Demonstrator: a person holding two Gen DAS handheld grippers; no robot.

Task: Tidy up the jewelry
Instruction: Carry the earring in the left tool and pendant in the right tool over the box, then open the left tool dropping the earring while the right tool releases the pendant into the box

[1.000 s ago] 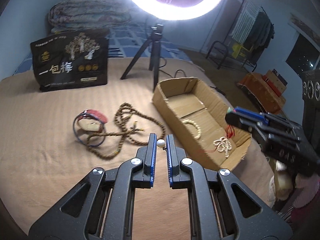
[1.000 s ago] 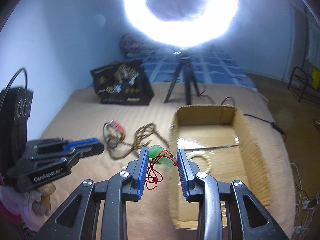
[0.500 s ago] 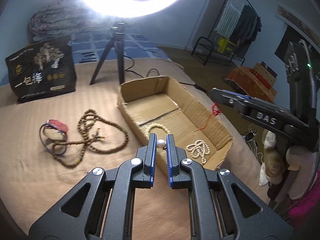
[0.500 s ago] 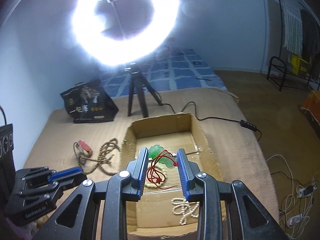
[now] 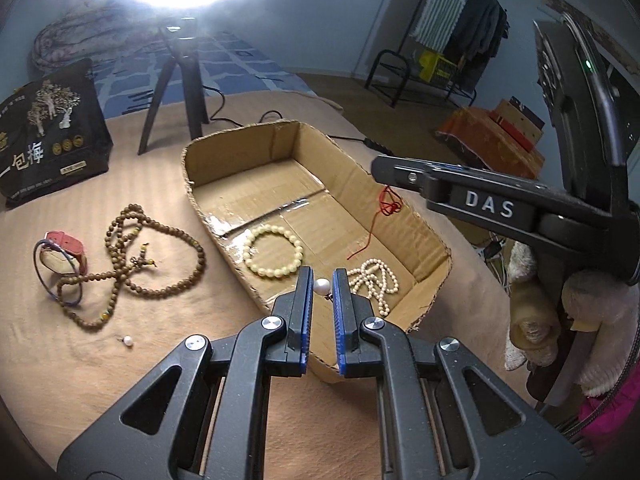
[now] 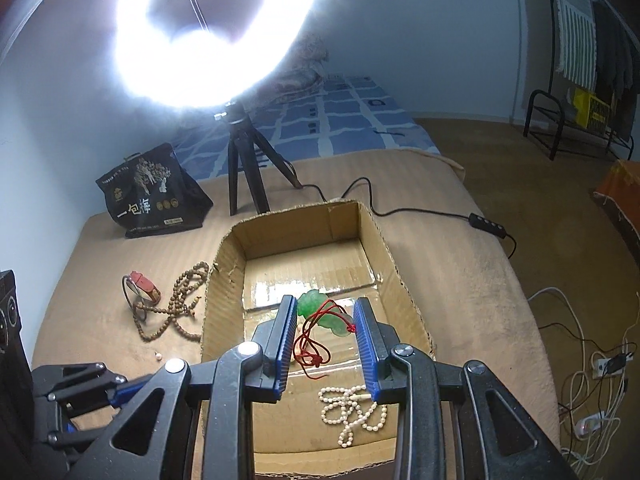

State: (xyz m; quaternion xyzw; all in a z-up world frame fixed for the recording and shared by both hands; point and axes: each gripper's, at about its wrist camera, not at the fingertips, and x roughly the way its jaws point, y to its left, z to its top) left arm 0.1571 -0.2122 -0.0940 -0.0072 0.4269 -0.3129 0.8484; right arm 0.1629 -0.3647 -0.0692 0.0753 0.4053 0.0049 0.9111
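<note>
Covering most of what I could see, a tan bedspread (image 5: 60, 360) lay over the bed, and a glaring ring light (image 6: 212, 40) on a black tripod (image 6: 244, 176) stood near its far edge beside a black printed bag (image 6: 154, 196). In the middle sat an open cardboard box (image 6: 224, 288) with low walls. The right gripper (image 6: 325, 322) hung over the box, its blue-padded fingers (image 6: 285, 336) partly closed and clamped on a green jade pendant (image 6: 316, 304) whose red cord (image 6: 310, 344) dangled in loops between them. The left gripper (image 5: 321, 286) hovered at the box's near wall, its fingers (image 5: 305, 300) nearly shut and pinching a small white pearl (image 5: 321, 286) at their tips. Outside the box, on the bedspread to its left, a long brown bead necklace (image 5: 132, 264) lay in tangled loops, touching a dark bangle (image 5: 58, 272) and a red watch-like band (image 5: 70, 248). Inside the box, a cream bead bracelet (image 5: 274, 251) rested on the floor near the left wall, and a white pearl necklace (image 6: 352, 408) lay bunched toward the near end. Smallest of all, a second loose pearl (image 5: 127, 341) sat alone on the bedspread, near the brown necklace and apart from the box.
</note>
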